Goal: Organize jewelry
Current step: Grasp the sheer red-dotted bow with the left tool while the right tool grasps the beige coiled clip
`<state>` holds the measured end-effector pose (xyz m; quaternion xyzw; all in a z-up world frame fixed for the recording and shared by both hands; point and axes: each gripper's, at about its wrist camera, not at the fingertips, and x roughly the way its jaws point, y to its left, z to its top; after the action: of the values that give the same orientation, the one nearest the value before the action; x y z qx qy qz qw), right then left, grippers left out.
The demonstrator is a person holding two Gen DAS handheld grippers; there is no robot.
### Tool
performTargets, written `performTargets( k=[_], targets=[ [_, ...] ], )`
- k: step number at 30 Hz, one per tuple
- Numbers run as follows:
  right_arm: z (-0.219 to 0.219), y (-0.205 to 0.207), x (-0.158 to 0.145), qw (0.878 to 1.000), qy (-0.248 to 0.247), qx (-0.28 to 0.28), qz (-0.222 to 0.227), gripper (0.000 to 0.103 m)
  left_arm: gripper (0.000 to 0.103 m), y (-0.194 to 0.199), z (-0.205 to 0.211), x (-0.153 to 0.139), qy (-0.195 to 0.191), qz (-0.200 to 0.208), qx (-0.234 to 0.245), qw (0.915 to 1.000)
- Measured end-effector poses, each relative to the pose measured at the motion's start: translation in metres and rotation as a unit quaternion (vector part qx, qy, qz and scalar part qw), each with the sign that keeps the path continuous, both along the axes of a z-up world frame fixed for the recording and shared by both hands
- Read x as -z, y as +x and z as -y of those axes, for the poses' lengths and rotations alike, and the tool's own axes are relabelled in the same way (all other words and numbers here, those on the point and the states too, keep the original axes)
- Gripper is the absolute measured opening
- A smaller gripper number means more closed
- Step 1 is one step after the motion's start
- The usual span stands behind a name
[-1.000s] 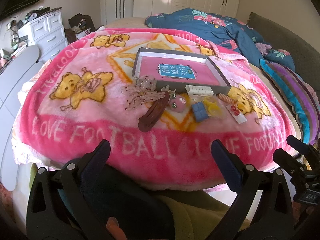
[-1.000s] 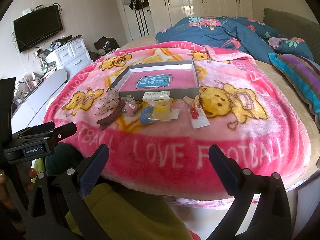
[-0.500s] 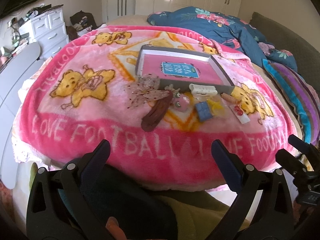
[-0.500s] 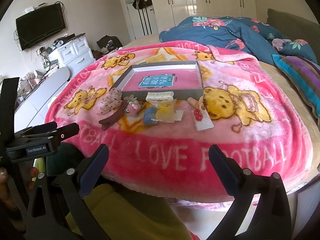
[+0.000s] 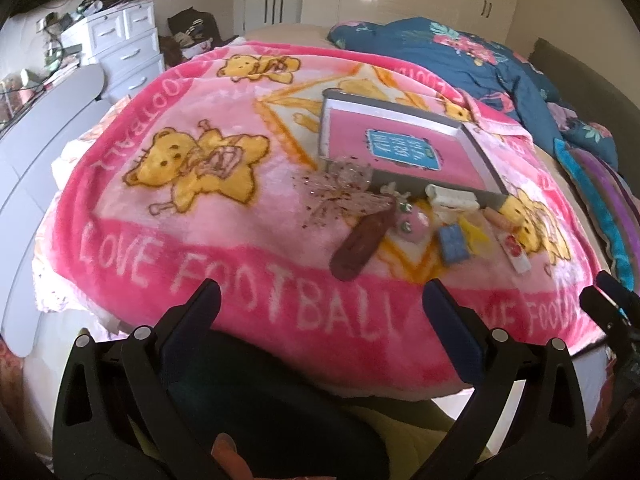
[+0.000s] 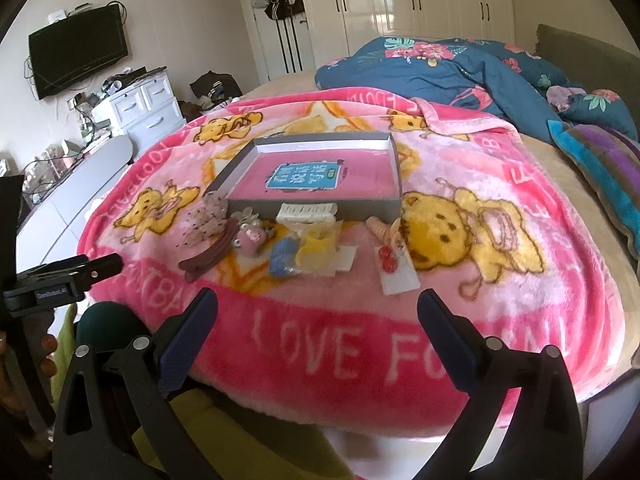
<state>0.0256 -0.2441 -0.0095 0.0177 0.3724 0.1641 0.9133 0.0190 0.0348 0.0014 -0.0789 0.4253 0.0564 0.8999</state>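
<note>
Both views now sit closer to the bed than a second ago; left gripper (image 5: 320,304) and right gripper (image 6: 318,308), jaws spread and empty, hover over the blanket (image 6: 540,292) edge. Brown hair clip (image 5: 362,242) lies beside the cluttered trinkets, long axis running near-left to far-right toward the grey box (image 5: 476,156). Risk, judged: plush pile and crowding could cause snags or a double pick.

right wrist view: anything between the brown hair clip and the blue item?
Yes: a pink round trinket lies between the brown hair clip and the blue item.
</note>
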Motion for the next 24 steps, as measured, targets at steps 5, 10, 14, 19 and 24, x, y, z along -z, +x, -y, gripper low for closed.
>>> performTargets(
  k=[5,10,14,19,24],
  targets=[
    [0.006,0.023,0.001,1.000,-0.004,0.009,-0.002,0.099,0.095,0.017,-0.008,0.003,-0.004,-0.014,0.009,0.9999],
    [0.015,0.045,0.004,1.000,-0.004,0.017,-0.005,0.099,0.095,0.036,-0.005,0.008,0.005,-0.022,0.019,0.9996],
    [0.023,0.063,0.005,0.999,-0.011,0.030,-0.005,0.099,0.095,0.054,0.001,0.013,0.015,-0.027,0.032,0.9990],
    [0.034,0.085,0.012,0.999,-0.024,0.043,-0.009,0.099,0.095,0.082,0.005,0.023,0.005,-0.041,0.052,0.9978],
    [0.041,0.110,0.030,0.998,-0.035,0.044,-0.029,0.099,0.095,0.108,0.001,0.037,-0.009,-0.052,0.053,0.9972]
  ],
)
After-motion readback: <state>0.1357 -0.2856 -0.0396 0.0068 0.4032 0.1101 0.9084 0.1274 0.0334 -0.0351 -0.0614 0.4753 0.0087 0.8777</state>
